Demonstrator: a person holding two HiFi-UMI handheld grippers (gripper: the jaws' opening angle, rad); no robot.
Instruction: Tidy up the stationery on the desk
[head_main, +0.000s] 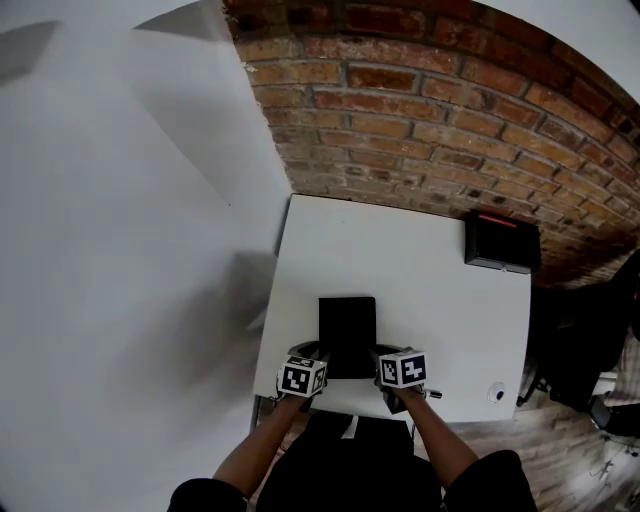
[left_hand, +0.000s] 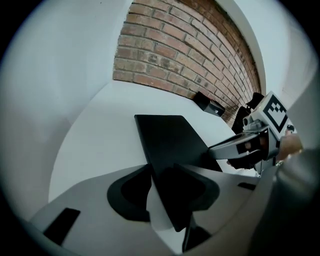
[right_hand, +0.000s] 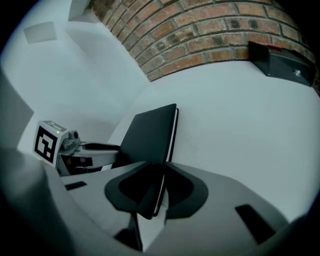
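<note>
The left gripper (left_hand: 167, 194) and the right gripper (right_hand: 156, 192) each clamp a near corner of the black notebook (head_main: 347, 322), which sits at the near edge of the white desk (head_main: 430, 285). Open desktop runs beyond it to the brick wall (head_main: 450, 110). A black box (head_main: 500, 243) stands well apart in the far right corner, and a small round object (head_main: 497, 392) lies by the front right edge.

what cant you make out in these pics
Small round thing near the right front corner of the desk: too small in the head view to identify.
Black box at the desk's far edge: small and dark in every view, cut off by the right gripper view's rim.
Black notebook: in the head view its near corners are hidden under the left gripper and right gripper.
</note>
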